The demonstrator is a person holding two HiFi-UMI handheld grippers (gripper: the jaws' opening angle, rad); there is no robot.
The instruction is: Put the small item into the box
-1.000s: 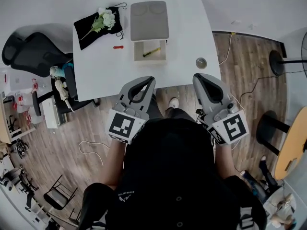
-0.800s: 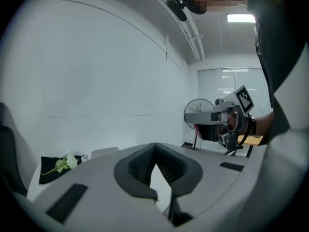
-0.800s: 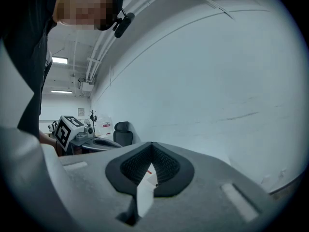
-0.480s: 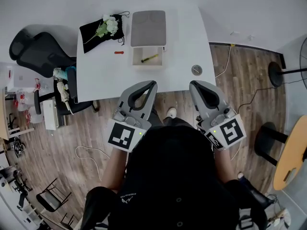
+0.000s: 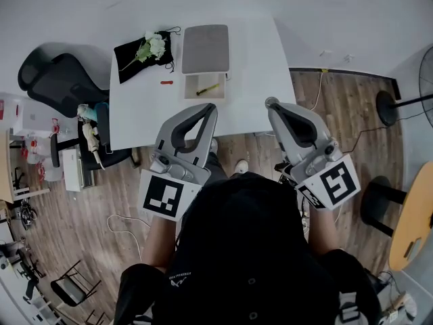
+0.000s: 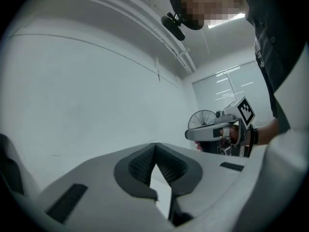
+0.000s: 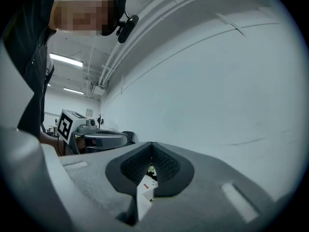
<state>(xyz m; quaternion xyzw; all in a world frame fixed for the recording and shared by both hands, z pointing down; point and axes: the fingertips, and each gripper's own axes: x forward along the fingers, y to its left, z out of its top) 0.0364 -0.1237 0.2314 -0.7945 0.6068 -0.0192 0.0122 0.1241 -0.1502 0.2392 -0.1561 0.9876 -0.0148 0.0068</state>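
Observation:
A small open box [image 5: 203, 85] stands on the white table [image 5: 257, 59], its grey lid [image 5: 206, 49] laid back behind it. A yellow item [image 5: 208, 89] lies inside the box. A small red item [image 5: 166, 83] rests on the table just left of it. My left gripper [image 5: 212, 107] is shut and empty, held over the table's near edge below the box. My right gripper [image 5: 270, 103] is likewise shut and empty, at the near edge to the box's right. In both gripper views, the left gripper [image 6: 155, 144] and right gripper [image 7: 152, 144] point up at a white wall.
A black cloth [image 5: 132, 53] with white flowers [image 5: 154, 45] lies at the table's far left. A black office chair [image 5: 57, 80] stands to the left of the table. Wooden floor with cables surrounds it. A fan base [image 5: 392, 87] stands at the right.
Both grippers have come up and forward toward the table's near edge. The right gripper's tip now covers the small round disc seen earlier by that edge.

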